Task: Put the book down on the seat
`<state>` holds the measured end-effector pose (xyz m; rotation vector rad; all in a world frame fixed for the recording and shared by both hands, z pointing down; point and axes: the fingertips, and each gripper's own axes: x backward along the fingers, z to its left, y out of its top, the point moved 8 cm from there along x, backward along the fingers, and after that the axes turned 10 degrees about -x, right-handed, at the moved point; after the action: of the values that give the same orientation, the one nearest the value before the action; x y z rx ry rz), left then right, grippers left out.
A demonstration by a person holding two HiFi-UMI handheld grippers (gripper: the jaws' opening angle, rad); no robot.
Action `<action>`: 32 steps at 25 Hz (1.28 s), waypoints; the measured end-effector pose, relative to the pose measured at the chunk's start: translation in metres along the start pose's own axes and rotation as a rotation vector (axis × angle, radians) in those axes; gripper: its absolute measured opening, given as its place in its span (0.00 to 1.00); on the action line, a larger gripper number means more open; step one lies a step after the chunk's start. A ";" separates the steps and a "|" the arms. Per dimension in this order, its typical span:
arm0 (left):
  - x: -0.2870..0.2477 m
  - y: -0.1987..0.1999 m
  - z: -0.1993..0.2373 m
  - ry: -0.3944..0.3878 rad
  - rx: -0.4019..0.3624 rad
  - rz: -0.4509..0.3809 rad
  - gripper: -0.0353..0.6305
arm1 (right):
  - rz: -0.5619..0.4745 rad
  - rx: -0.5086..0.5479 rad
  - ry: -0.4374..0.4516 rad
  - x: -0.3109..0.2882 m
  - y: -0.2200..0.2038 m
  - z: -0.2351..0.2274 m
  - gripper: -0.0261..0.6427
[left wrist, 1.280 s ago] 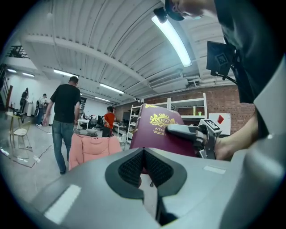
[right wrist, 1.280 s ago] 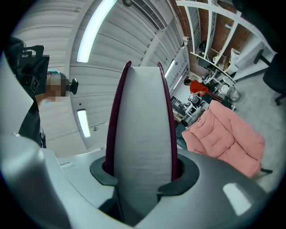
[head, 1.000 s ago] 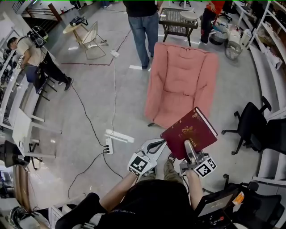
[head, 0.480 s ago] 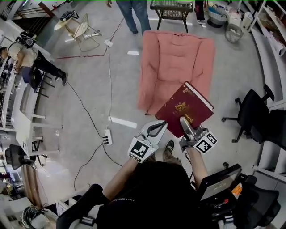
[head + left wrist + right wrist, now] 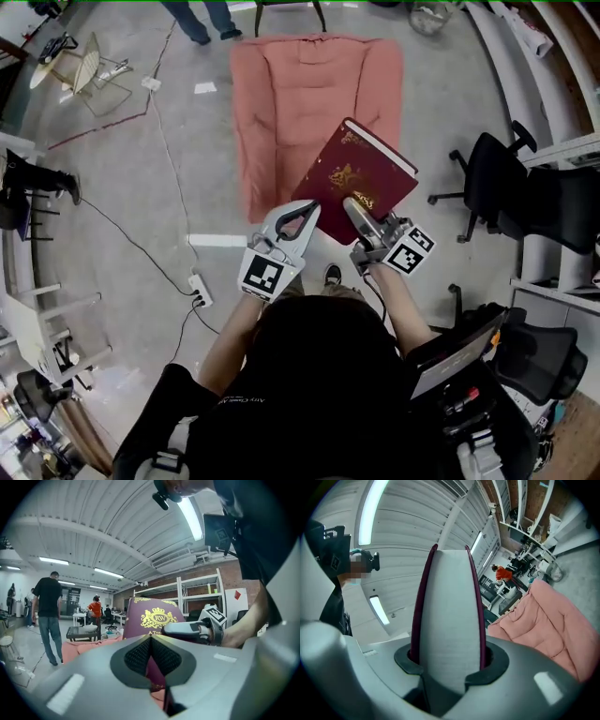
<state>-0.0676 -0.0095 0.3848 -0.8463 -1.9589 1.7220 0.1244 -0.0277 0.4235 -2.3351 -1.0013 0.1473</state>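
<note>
Head view: maroon book (image 5: 354,173) tilted in the air over pink armchair (image 5: 281,103), not yet on seat; right gripper (image 5: 356,211) on near edge, left gripper (image 5: 307,210) by lower corner; left gripper view: jaws closed together, book just beyond; right gripper view: jaws clamped on page edge; lowering and release left.

Centre: maroon hardcover book (image 5: 352,178) over front edge of pink padded seat (image 5: 291,103). Right hand-held gripper (image 5: 354,208) on its near edge, left hand-held gripper (image 5: 298,217) at its near-left corner. Right of seat: black office chair (image 5: 497,187). Left, on floor (image 5: 141,187): white power strip (image 5: 199,289).
</note>
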 end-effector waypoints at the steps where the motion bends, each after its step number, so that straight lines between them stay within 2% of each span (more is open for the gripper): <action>1: -0.007 0.000 0.014 -0.010 -0.012 -0.009 0.05 | -0.004 -0.004 -0.009 -0.011 0.006 -0.006 0.38; 4: -0.023 0.001 0.042 -0.076 -0.075 0.001 0.05 | -0.009 -0.031 -0.051 -0.036 0.017 -0.022 0.38; 7: -0.034 -0.005 0.051 -0.137 -0.091 -0.001 0.05 | -0.023 -0.030 -0.069 -0.046 0.019 -0.030 0.38; 9: -0.042 -0.010 0.057 -0.150 -0.113 -0.003 0.05 | -0.015 -0.027 -0.074 -0.055 0.019 -0.037 0.38; 12: -0.052 -0.014 0.060 -0.128 -0.049 0.034 0.05 | -0.002 -0.055 -0.063 -0.065 0.022 -0.052 0.38; 15: -0.067 -0.020 0.062 -0.094 -0.063 0.058 0.05 | 0.006 -0.110 -0.043 -0.071 0.029 -0.066 0.38; 20: -0.083 -0.016 0.062 -0.014 -0.016 0.079 0.05 | 0.051 -0.165 -0.002 -0.074 0.038 -0.076 0.38; 29: -0.097 -0.019 0.059 -0.020 -0.048 0.111 0.05 | 0.074 -0.189 -0.031 -0.064 0.043 -0.094 0.38; 32: -0.094 -0.022 0.055 -0.019 -0.035 0.115 0.05 | 0.078 -0.198 -0.041 -0.061 0.040 -0.096 0.38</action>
<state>-0.0377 -0.1139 0.4060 -0.9760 -1.9929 1.7699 0.1363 -0.1368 0.4725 -2.5618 -0.9842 0.1330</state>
